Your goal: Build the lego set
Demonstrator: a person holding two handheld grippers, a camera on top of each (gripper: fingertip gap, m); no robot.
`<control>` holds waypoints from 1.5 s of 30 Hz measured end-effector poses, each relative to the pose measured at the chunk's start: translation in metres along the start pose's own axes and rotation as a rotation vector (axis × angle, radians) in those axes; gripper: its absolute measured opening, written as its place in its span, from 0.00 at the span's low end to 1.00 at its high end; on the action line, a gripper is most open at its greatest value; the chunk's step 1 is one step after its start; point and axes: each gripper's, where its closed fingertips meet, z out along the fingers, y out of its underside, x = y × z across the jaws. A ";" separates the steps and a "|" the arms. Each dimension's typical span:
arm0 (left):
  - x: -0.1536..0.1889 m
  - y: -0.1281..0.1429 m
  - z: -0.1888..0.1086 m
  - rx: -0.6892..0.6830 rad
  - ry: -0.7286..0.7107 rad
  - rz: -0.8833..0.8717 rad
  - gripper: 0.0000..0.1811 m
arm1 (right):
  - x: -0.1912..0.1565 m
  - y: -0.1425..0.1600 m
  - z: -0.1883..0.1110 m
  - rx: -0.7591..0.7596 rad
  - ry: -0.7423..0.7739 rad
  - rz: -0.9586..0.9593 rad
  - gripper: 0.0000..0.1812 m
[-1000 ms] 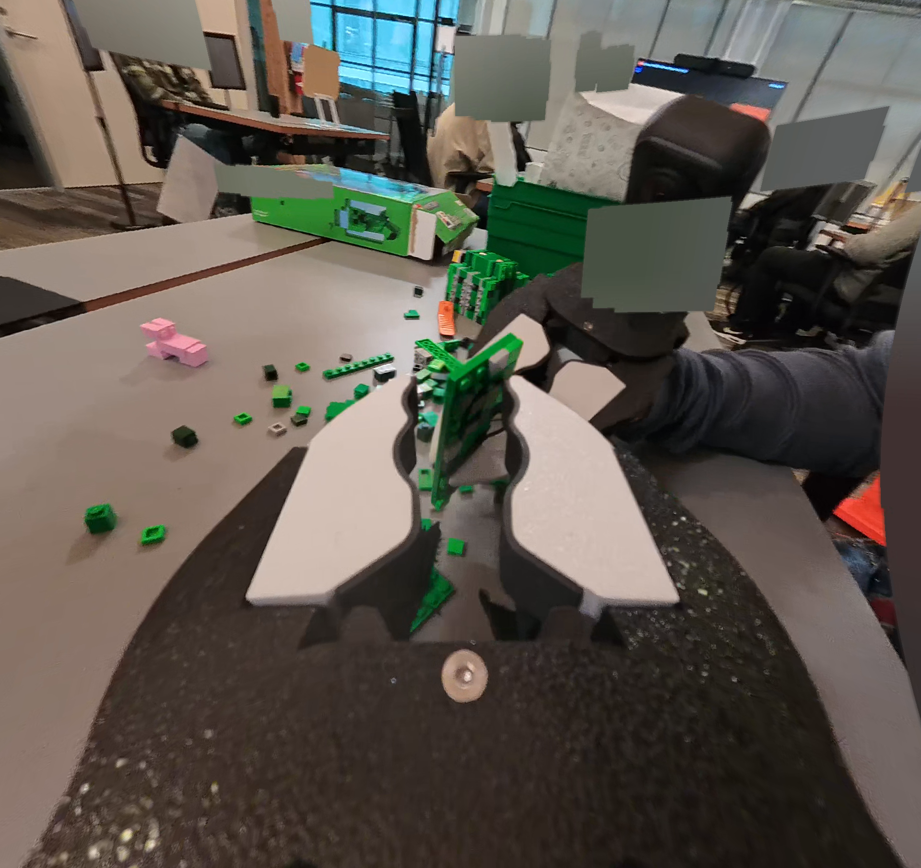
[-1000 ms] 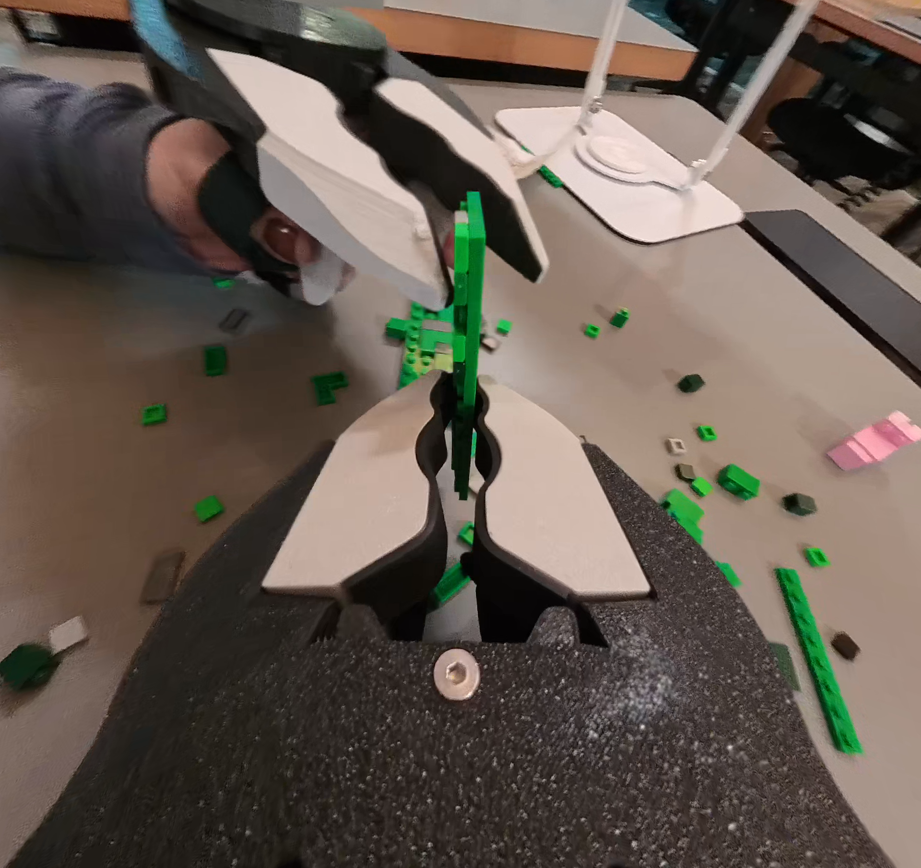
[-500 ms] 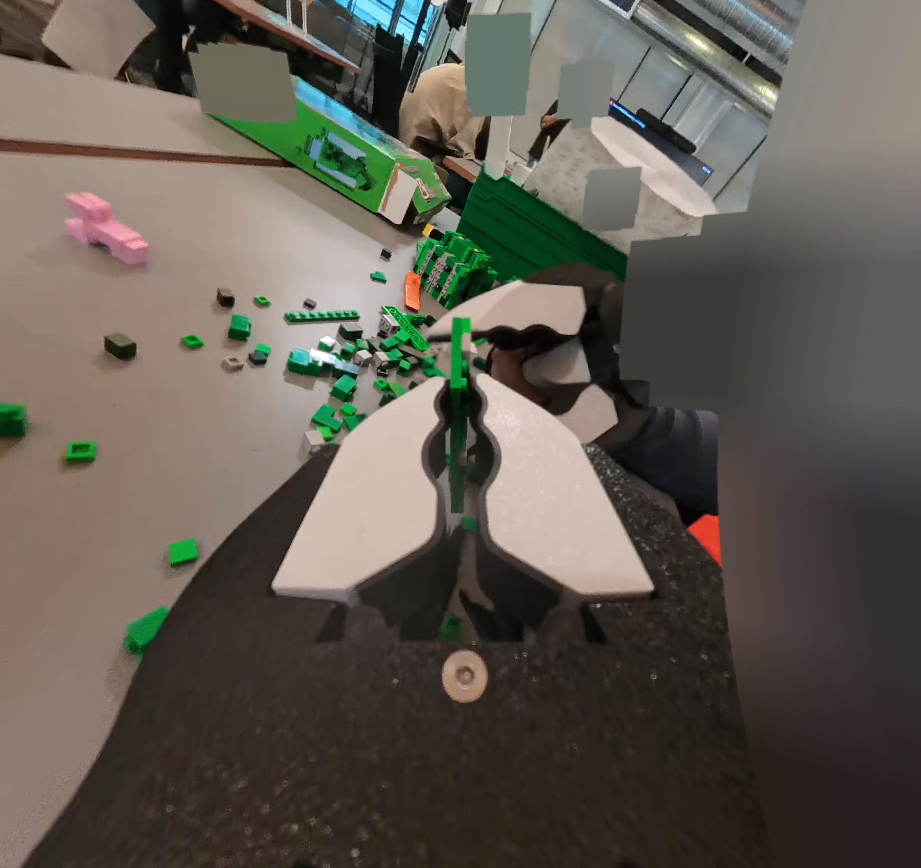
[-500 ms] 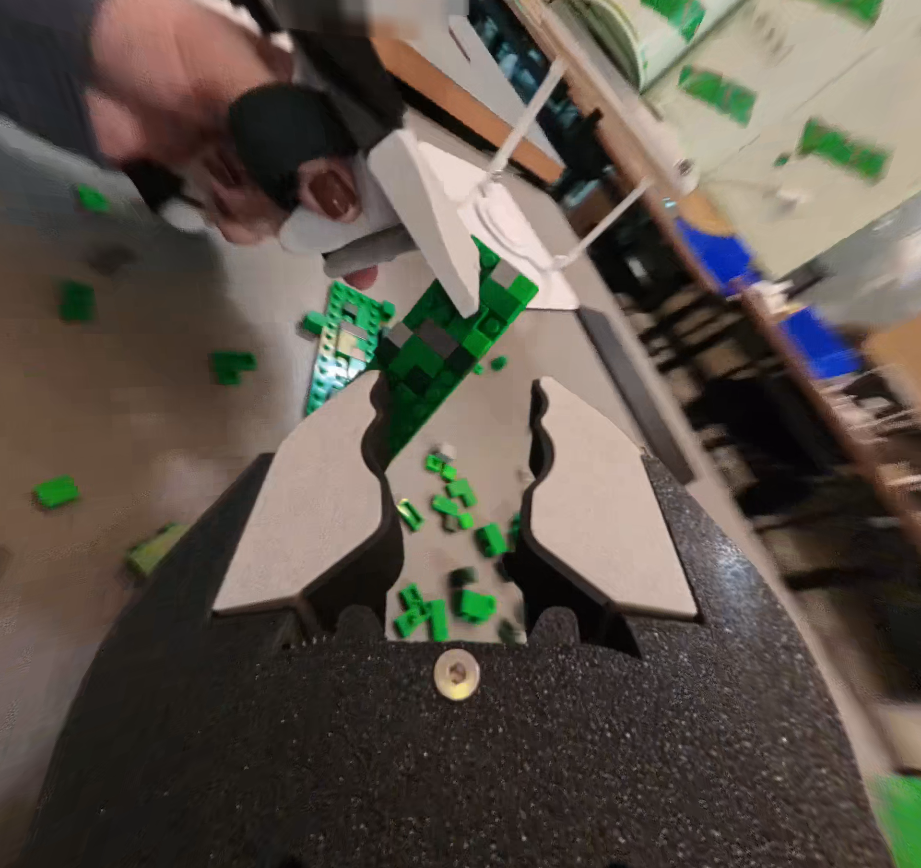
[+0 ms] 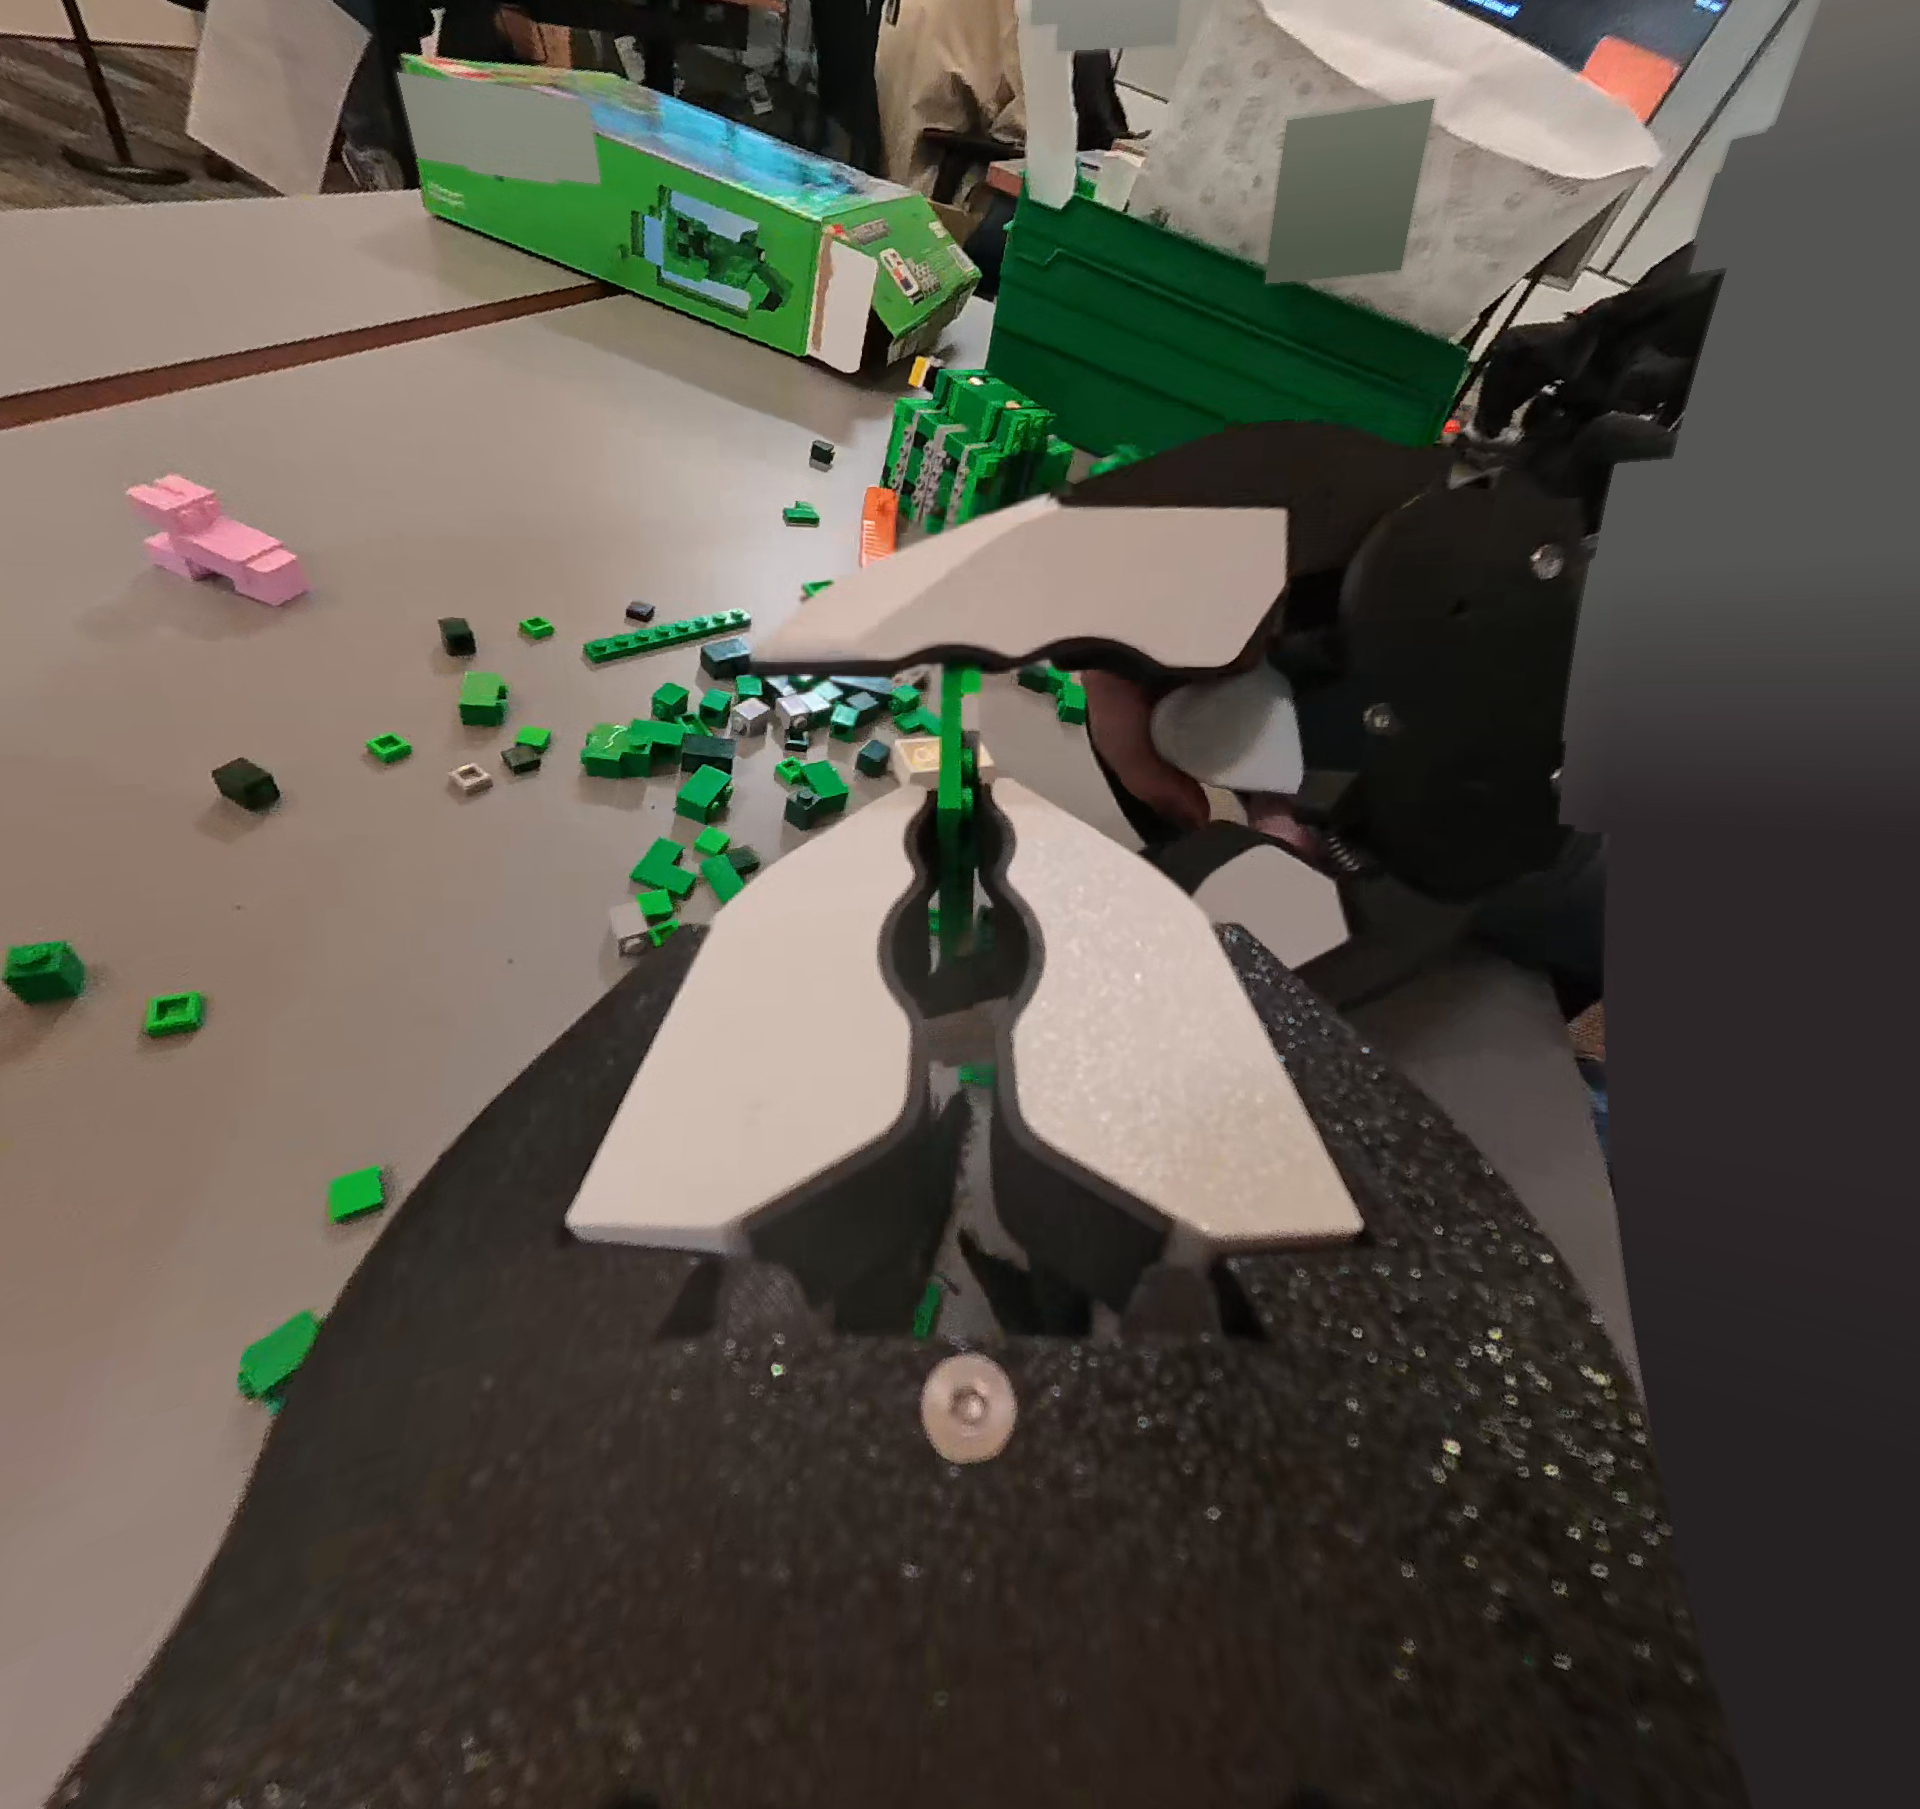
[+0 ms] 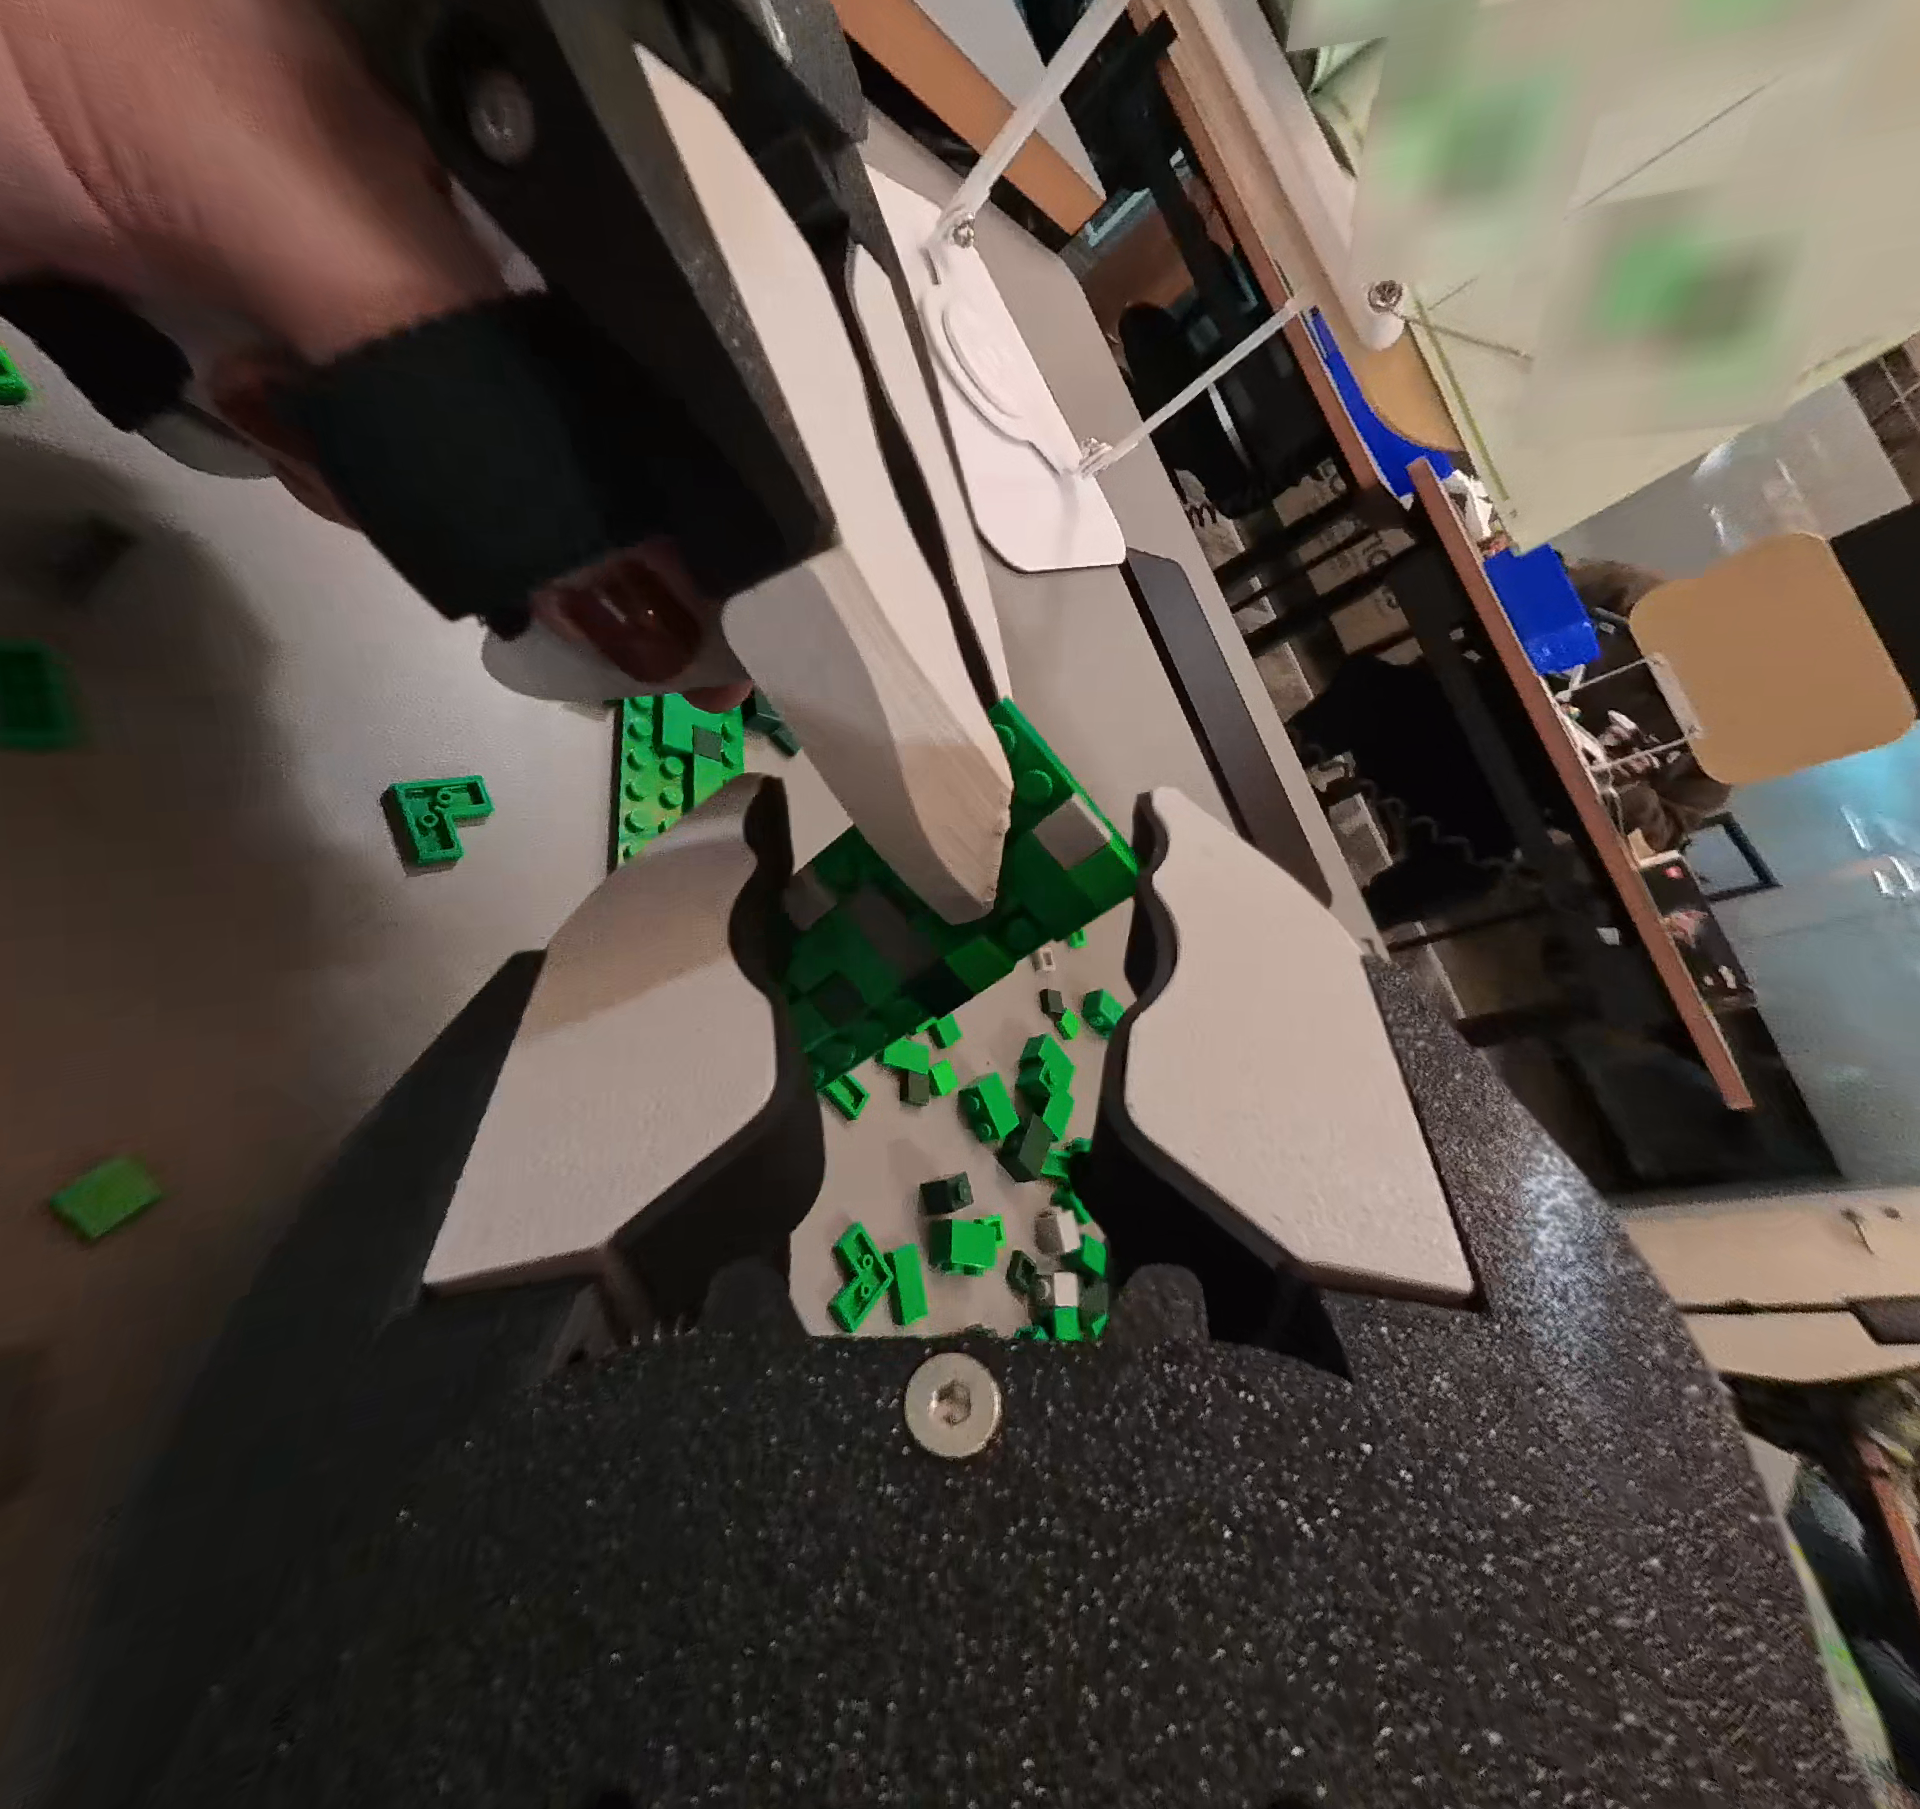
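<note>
My left gripper [image 5: 954, 803] is shut on a thin green lego plate assembly [image 5: 951, 772], seen edge-on and held above the table. In the right wrist view the same assembly [image 6: 868, 990] shows its studded face with green and grey tiles, pinched by the left gripper's fingers [image 6: 883, 720]. My right gripper [image 6: 956, 803] is open, its two fingers either side of the assembly and not clamping it. One right finger [image 5: 1039, 585] reaches over the plate's top in the left wrist view.
Loose green, dark and grey bricks [image 5: 707, 751] lie scattered on the grey table [image 5: 312, 824]. A pink pig [image 5: 218, 544], a green box [image 5: 707, 232], a built green block [image 5: 977, 450] and a green bin [image 5: 1195, 346] stand farther back. A green baseplate [image 6: 665, 772] lies near an instruction stand [image 6: 1018, 429]. Only a small space, under 4 cm, lies between the two pairs of fingers.
The left gripper closed on the plate assembly. The right gripper let go of it, opened, and tilted over with its fingers now around the plate.
</note>
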 end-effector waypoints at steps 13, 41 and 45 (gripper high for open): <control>-0.005 0.007 0.006 0.014 0.049 -0.136 0.03 | 0.003 0.002 0.005 -0.002 0.042 -0.025 0.24; -0.047 0.001 -0.005 0.254 0.102 -0.667 0.06 | 0.019 0.009 0.046 -0.258 0.365 -0.395 0.28; -0.056 -0.002 -0.013 0.299 0.087 -0.695 0.03 | 0.014 -0.004 0.041 -0.196 0.395 -0.476 0.23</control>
